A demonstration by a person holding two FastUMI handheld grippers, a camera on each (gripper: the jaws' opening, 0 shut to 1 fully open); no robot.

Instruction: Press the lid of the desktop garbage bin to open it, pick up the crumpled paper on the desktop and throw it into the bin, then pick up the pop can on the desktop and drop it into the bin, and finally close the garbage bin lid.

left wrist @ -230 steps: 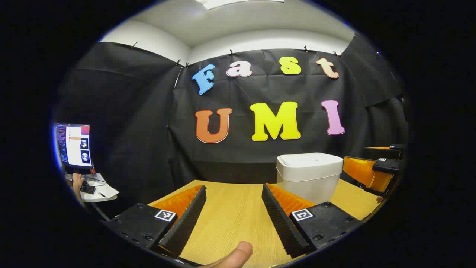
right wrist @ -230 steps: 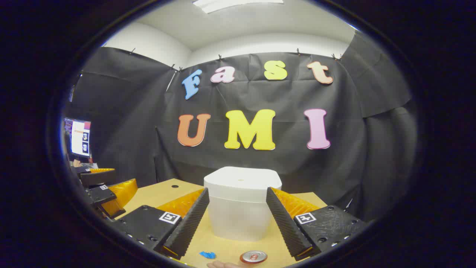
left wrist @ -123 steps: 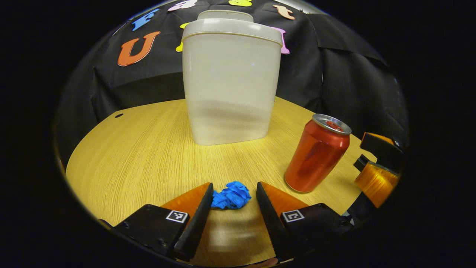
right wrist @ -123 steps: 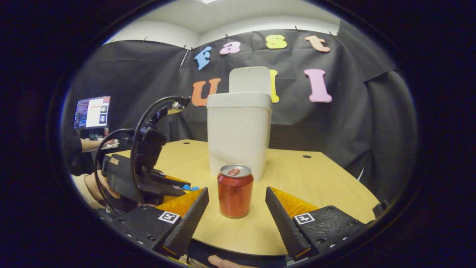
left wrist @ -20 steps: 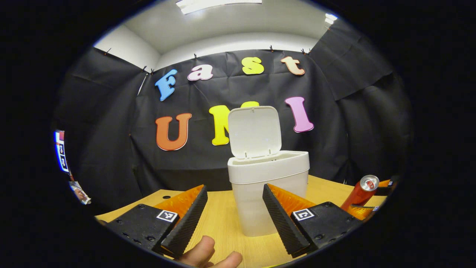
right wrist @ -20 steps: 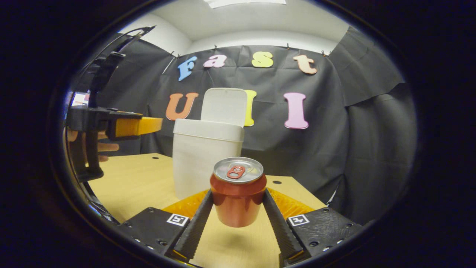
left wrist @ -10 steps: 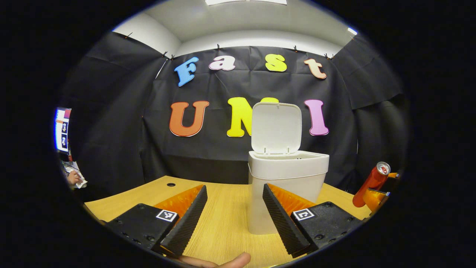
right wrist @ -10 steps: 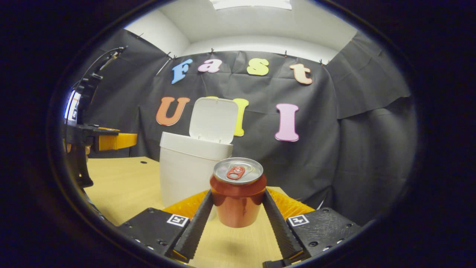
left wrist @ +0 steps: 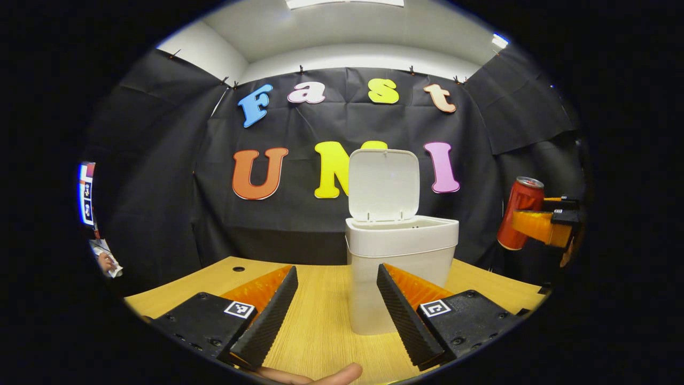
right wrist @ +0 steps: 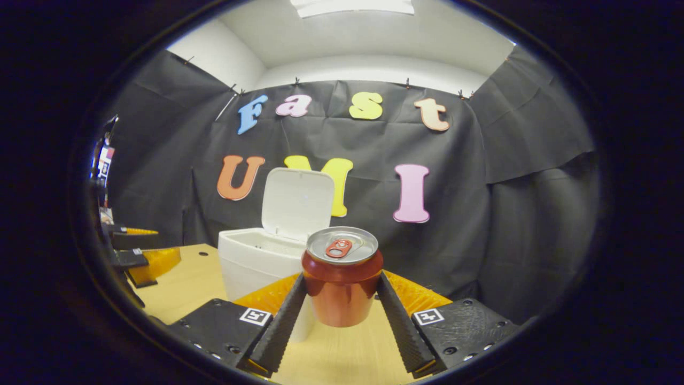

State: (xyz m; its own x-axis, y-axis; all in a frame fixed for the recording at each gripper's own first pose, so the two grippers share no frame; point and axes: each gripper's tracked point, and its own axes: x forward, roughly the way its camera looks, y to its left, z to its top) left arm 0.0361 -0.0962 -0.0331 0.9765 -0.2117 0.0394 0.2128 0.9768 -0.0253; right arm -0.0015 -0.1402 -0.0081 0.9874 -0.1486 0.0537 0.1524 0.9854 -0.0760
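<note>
One pop can (right wrist: 342,283), one open bin (right wrist: 256,267), two hand-held grippers.

From my seat I see a white bin (left wrist: 401,251) with its white lid (left wrist: 383,184) up, standing on a light yellow wood-grain table (left wrist: 320,331). The can (right wrist: 342,283) is a shiny red with a silver top and a red pull tab, and in the left gripper view the same can (left wrist: 519,213) shows red with a silver rim. Behind it all I see black cloth (right wrist: 513,176) under a white ceiling (right wrist: 368,37).
</note>
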